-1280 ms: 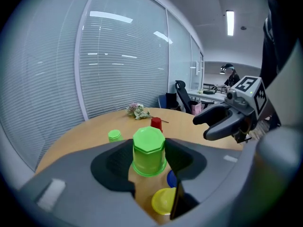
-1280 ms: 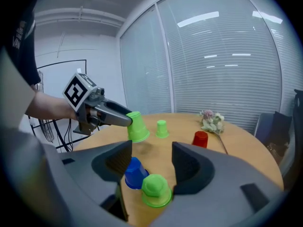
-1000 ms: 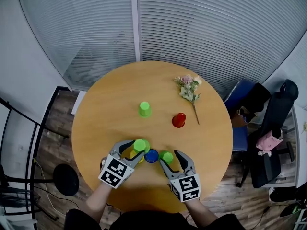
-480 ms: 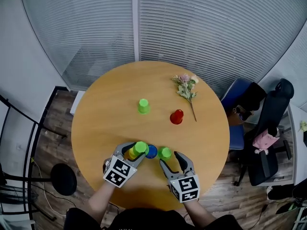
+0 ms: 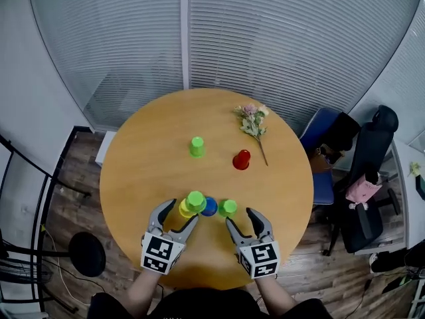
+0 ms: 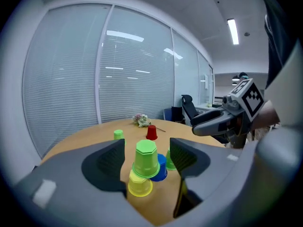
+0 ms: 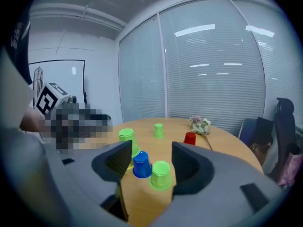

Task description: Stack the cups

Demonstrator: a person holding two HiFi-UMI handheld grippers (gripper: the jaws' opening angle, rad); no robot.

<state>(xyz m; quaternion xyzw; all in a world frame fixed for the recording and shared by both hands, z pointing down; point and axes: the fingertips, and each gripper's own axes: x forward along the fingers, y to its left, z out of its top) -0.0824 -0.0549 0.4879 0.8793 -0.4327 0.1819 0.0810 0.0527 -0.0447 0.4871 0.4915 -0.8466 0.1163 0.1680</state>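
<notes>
An upside-down green cup (image 5: 194, 200) sits stacked on a yellow cup (image 5: 184, 210) near the table's front edge. A blue cup (image 5: 210, 207) and a second green cup (image 5: 228, 208) stand right of the stack. My left gripper (image 5: 174, 219) is open just short of the stack; its jaws have just been opening, and in the left gripper view the stacked green cup (image 6: 146, 159) stands free between them. My right gripper (image 5: 246, 221) is open, with the second green cup (image 7: 161, 175) just ahead of its jaws. A third green cup (image 5: 197, 146) and a red cup (image 5: 242, 159) stand mid-table.
The round wooden table (image 5: 139, 165) carries a sprig of flowers (image 5: 251, 121) at the far right. Office chairs (image 5: 358, 178) stand to the right of the table, a black stool (image 5: 87, 252) to the left. Blinds cover the glass wall behind.
My left gripper let go of the green cup, leaving it on the yellow one, and drew back toward me. My right gripper also backed away from its green cup.
</notes>
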